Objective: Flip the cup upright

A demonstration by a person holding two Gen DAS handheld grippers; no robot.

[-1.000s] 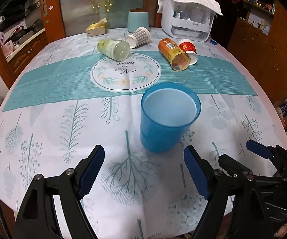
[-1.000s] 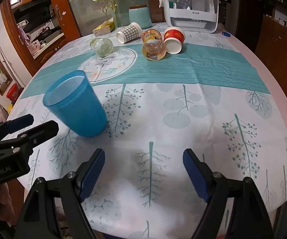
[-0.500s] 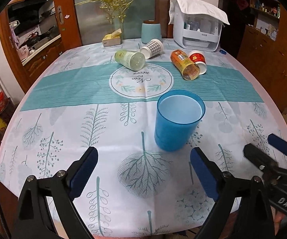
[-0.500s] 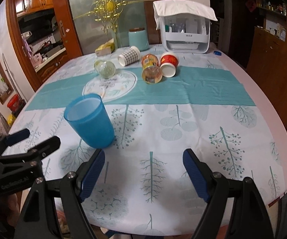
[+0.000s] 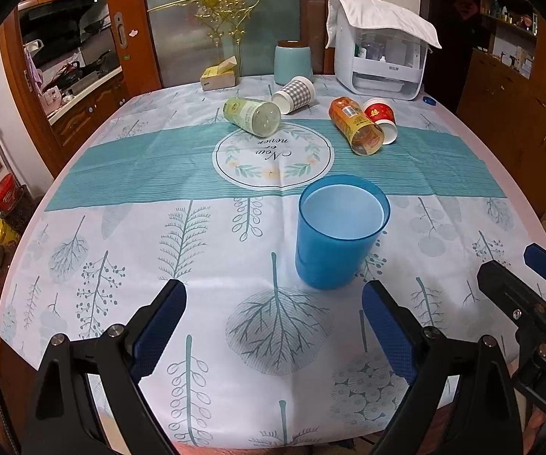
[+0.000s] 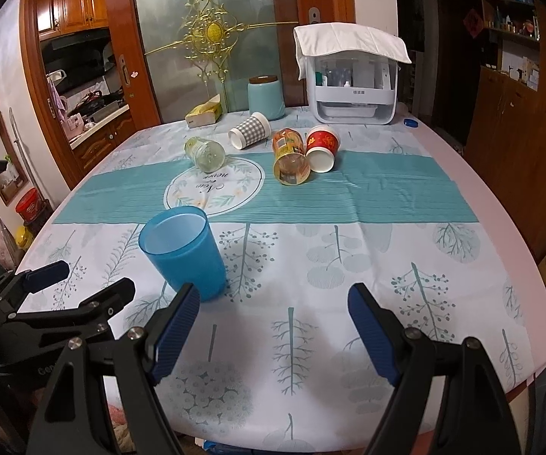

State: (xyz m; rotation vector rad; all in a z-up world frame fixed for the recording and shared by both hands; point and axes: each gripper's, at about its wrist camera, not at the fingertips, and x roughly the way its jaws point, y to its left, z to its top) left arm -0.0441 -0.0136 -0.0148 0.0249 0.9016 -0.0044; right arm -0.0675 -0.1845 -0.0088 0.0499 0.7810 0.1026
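blue cup (image 5: 339, 237): left wrist view; translucent blue plastic tumbler, standing upright on its base with the open mouth up, pale inside, smooth wall with a faint step near the bottom.
cup position: on the near half of the tablecloth (image 5: 121, 250), just this side of the teal band, a little right of centre, ahead of the finger gap.
left gripper (image 5: 273, 330): jaws spread wide, nothing between them; blue pads apart from the cup.
right gripper, seen from left: (image 5: 530, 280) black frame with a blue tip at the right edge, near the cup but not touching.
far cups: green glass jar (image 5: 252, 115), checked cup (image 5: 295, 94), orange can (image 5: 356, 126) and red paper cup (image 5: 380, 118) all lie on their sides.
blue cup, right wrist view: (image 6: 183, 252) upright, rim widest, tapering to the base; at lower left, just beyond the left finger pad (image 6: 174, 335).
right gripper: (image 6: 273, 333) jaws wide apart, holding nothing, over bare cloth.
left gripper, seen from right: (image 6: 72, 284) at the left edge, beside the cup, fingers apart.
background: white appliance (image 6: 352, 87) under a cloth, teal canister (image 6: 265, 96).
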